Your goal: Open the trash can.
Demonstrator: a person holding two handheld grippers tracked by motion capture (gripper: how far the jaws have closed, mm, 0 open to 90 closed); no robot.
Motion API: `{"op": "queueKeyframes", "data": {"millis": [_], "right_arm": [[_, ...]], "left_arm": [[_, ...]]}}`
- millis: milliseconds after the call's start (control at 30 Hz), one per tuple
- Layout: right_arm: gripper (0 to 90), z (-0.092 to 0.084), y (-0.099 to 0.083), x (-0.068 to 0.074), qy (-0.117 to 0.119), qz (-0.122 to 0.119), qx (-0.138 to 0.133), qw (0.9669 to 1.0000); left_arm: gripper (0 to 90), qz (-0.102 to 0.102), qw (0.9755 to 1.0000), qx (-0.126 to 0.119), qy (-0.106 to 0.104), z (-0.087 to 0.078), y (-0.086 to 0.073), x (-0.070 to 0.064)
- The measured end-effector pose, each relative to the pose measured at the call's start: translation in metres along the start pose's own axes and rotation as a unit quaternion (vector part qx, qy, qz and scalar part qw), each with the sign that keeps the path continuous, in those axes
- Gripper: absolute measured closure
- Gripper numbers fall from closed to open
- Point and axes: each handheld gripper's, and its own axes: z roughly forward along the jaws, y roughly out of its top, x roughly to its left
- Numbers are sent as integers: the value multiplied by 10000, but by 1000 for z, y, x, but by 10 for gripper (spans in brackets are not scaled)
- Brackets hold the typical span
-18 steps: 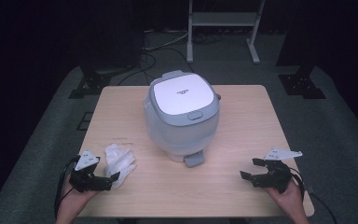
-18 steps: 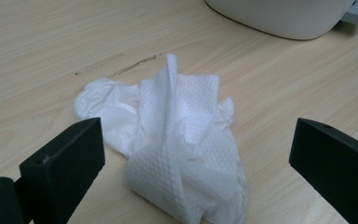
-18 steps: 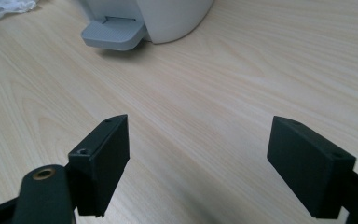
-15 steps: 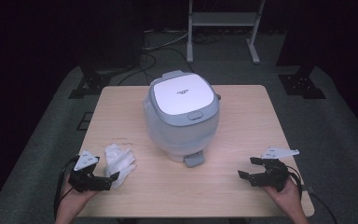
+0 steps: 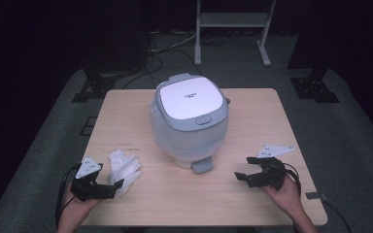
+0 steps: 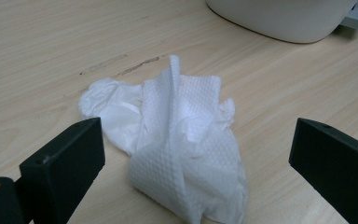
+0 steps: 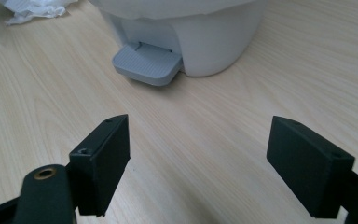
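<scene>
From the high view, a white pedal bin [image 5: 189,121] stands at the middle of the wooden desk [image 5: 252,194], its grey pedal [image 5: 202,166] facing the person. A crumpled paper towel [image 5: 123,168] lies on the desk to the left of the bin, apart from it. The left gripper [image 5: 110,187] sits right at the towel's near edge, jaws spread, holding nothing. The right gripper [image 5: 243,175] rests over bare desk to the right of the pedal, jaws also wide and empty. Beyond the desk, cables [image 5: 160,51] trail over the grey floor and a metal stand [image 5: 233,29] rises at the back.

In the left gripper view, the paper towel [image 6: 182,144] lies between the two spread jaws without either touching it; the base of the bin [image 6: 284,18] stands beyond.

In the right gripper view, bare desk [image 7: 196,154] lies between the open jaws. Ahead is the pedal [image 7: 147,63] at the foot of the bin [image 7: 205,32], with the towel [image 7: 32,10] far off at the upper left.
</scene>
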Motion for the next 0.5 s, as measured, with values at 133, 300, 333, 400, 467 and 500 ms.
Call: {"op": "queueKeyframes", "data": {"millis": [133, 300, 333, 400, 467, 500], "right_arm": [[204, 5, 5, 3, 52, -85, 2, 9999], [207, 13, 12, 7, 134, -156, 31, 9998], [208, 14, 13, 7, 140, -175, 38, 9997], [208, 17, 14, 8, 155, -203, 33, 9997], [209, 19, 16, 10, 166, -235, 54, 9996], [209, 20, 16, 10, 177, -240, 58, 9995]], "left_arm": [[25, -7, 10000, -12, -11, 0, 0, 0], [25, 22, 10000, 49, -38, 1, 0, -1], [25, 28, 10000, 49, -38, 1, 0, -1], [25, 30, 10000, 40, -49, 2, 0, -1], [25, 24, 10000, 48, -56, 2, 0, -1], [26, 21, 9999, 68, -81, 2, 0, -1]]}}
